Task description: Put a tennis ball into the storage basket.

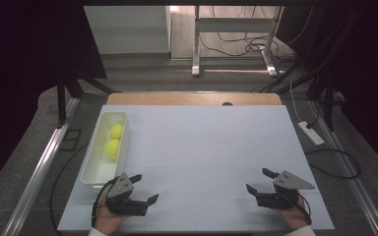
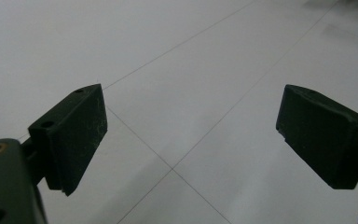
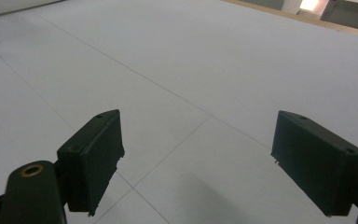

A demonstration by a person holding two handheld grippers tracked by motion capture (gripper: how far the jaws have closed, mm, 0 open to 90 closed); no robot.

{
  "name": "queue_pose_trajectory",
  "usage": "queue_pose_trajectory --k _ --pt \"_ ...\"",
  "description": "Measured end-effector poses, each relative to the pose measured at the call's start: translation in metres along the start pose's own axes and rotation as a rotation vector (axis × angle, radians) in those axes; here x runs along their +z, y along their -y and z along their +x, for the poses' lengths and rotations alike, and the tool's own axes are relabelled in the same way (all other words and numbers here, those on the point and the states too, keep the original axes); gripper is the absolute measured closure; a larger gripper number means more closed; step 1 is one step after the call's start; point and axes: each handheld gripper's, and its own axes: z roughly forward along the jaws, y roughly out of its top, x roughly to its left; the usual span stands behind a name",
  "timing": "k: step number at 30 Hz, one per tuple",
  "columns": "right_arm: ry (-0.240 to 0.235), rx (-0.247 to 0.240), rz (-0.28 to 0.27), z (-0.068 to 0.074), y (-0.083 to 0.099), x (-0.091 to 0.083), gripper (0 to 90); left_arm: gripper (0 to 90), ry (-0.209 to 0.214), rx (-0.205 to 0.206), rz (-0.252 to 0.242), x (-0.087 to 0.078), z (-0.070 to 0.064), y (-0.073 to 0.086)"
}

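High view: both hand-held grippers (jaws apart) near table's (image 1: 202, 147) front edge.

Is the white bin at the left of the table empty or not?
Not empty. The white bin holds two yellow-green balls in its far half, one behind the other; its near half is bare.

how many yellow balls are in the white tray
2. Far ball lies toward the far end of the white tray, near ball beside it at mid-tray. The tray's inside shows in full, so none seems hidden.
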Motion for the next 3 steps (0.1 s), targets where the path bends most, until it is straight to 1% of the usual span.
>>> queue_pose_trajectory --k 3 --pt "-0.003 0.001 0.001 0.0001 0.0000 0.0003 15.9 9.1 0.001 0.002 0.003 0.0007 -0.0006 0.0000"
